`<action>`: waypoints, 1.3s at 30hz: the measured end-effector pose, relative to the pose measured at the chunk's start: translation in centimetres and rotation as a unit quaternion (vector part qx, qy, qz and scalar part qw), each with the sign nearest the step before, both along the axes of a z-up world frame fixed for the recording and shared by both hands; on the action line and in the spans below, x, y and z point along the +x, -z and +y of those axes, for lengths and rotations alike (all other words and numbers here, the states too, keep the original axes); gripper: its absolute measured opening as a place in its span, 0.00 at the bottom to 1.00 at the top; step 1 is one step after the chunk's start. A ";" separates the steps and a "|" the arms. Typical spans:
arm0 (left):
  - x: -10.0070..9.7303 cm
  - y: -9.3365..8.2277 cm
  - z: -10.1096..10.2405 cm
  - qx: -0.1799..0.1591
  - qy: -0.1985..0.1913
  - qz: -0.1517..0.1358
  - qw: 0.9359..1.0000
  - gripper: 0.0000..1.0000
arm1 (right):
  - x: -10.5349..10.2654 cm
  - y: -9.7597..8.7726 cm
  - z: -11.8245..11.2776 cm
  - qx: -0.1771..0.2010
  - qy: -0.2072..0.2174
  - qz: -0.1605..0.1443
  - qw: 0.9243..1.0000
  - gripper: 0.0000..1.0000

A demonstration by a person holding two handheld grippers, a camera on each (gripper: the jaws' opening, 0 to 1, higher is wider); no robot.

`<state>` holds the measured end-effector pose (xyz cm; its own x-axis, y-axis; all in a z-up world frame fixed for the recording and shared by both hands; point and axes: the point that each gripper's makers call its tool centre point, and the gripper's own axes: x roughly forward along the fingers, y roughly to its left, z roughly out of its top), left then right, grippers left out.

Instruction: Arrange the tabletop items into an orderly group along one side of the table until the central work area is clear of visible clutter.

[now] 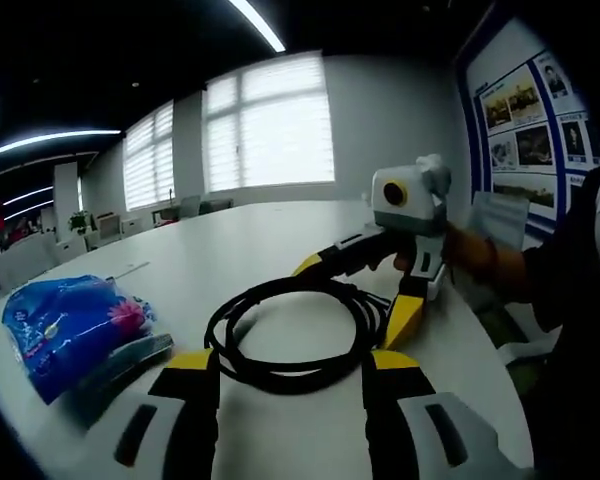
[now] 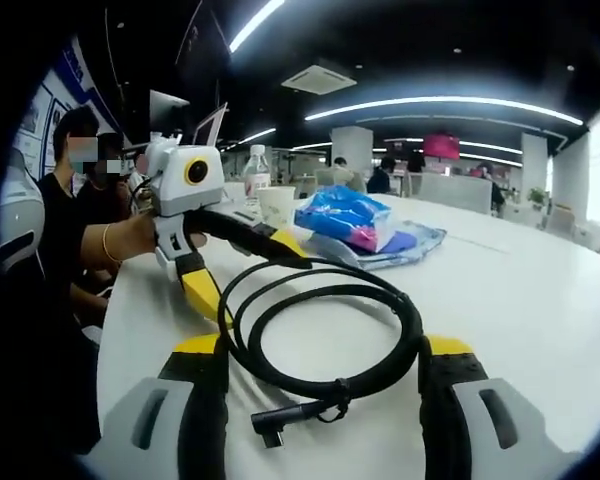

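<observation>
Cable coil (image 1: 298, 335) is the thing in play, a black loop lying flat on the white table (image 1: 230, 245), right between both grippers. The left gripper (image 1: 292, 372) has its fingers (image 1: 193, 372) spread wide, one on each side of the near edge of the loop, not pinching anything. Same from the other side: the right gripper (image 2: 325, 352) has its fingers (image 2: 446, 355) spread, straddling the coil's opposite edge, with the plug end (image 2: 272, 430) sticking out loose between them.

Further out, a blue bag (image 1: 68, 330) sits on a clear plastic sleeve (image 2: 405, 247) beside the coil, and a paper cup (image 2: 277, 206) and a water bottle (image 2: 257, 170) stand at the far edge.

Risk-wise, my guess is that grabbing a single strand will unravel the loop, and that free plug could drag or snag the bag.
</observation>
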<state>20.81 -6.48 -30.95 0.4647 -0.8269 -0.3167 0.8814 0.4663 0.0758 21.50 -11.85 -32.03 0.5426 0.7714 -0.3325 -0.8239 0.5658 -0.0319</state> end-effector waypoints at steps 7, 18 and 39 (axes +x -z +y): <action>-0.1 0.6 -0.1 0.011 0.000 0.001 1.000 0.56 | -0.1 1.1 -0.1 -0.016 0.000 0.007 1.000 0.74; -0.3 1.2 0.1 0.012 -0.001 0.015 1.000 0.57 | -0.2 1.1 -0.4 -0.002 0.007 0.012 1.000 0.75; -0.2 1.8 3.3 -0.027 -0.038 0.053 0.998 0.58 | -0.7 1.1 -1.8 0.008 0.026 0.008 1.000 0.81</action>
<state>20.63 -3.18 -32.73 0.4923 -0.8083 -0.3228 0.8456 0.5321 -0.0429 20.80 -13.67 -33.14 0.5764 0.7478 -0.3294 -0.7941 0.6078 -0.0098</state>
